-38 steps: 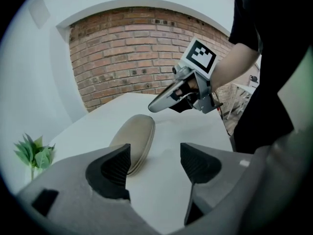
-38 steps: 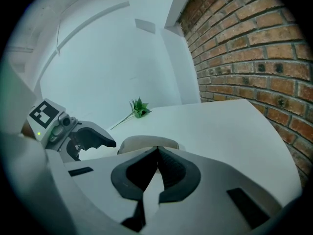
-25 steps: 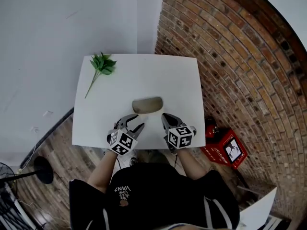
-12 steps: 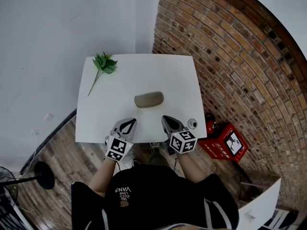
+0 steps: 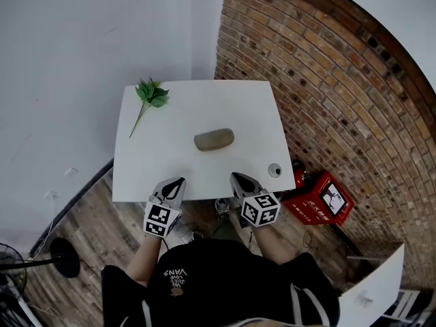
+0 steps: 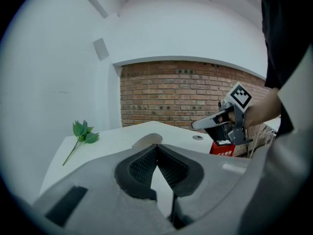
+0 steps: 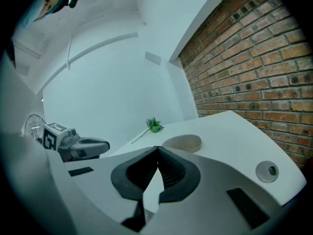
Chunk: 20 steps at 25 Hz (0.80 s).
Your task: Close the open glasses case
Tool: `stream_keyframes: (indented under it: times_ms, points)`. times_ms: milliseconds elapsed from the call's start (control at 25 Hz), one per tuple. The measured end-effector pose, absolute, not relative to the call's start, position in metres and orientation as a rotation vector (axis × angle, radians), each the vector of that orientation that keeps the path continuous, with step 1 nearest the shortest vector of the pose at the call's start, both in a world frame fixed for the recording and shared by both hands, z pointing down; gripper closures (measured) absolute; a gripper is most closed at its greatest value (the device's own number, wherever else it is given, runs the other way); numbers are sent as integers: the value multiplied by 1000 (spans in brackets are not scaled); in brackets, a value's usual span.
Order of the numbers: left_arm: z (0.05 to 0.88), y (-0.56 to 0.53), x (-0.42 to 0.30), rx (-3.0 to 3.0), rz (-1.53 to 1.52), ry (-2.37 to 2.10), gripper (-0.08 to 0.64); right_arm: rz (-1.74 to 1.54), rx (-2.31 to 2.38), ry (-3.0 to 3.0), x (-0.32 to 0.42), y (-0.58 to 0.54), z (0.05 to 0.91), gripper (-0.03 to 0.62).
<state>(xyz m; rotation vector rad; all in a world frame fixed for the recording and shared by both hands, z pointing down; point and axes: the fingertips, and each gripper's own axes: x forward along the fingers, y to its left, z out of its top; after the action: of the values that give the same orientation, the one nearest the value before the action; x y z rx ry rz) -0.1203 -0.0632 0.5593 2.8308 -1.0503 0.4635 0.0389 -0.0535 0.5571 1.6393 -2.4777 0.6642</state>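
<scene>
Pointing: glasses case [image 5: 214,139] lies flat, with its long axis running left-right across the table in the head view. Its right end is skewed slightly toward the far edge.
Case spot: about mid white table [image 5: 197,101], well apart from both grippers, nothing touching it.
Case lid: looks down, one rounded tan-grey lump. Seam and hinge side are too small to tell.
Left gripper [image 5: 180,180]: tongs pressed together tip to tip, nothing between them, at the near table edge.
Right gripper [image 5: 236,176]: tongs likewise pressed together and empty, at the near edge, apart from the left one.
Hidden: in the left gripper view its own jaws cover the case's lower part, so only the top curve shows.
Cut off: the person's torso runs off the bottom of the head view.
View differences: the right gripper view gives the case whole and side-on, a low dome, where the head view gives only its outline from above.
Other items: green sprig [image 5: 148,95] at the far left corner, small round disc [image 5: 274,169] near the right edge.
Red box [image 5: 320,199]: on the floor right of the table, missing from the right gripper view.
</scene>
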Motion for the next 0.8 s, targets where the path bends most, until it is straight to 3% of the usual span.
stream_keyframes:
  times_ms: [800]
  points:
    - [565, -20, -129, 2868, 425, -1003, 551, 648, 1683, -2415, 24, -11, 571, 594]
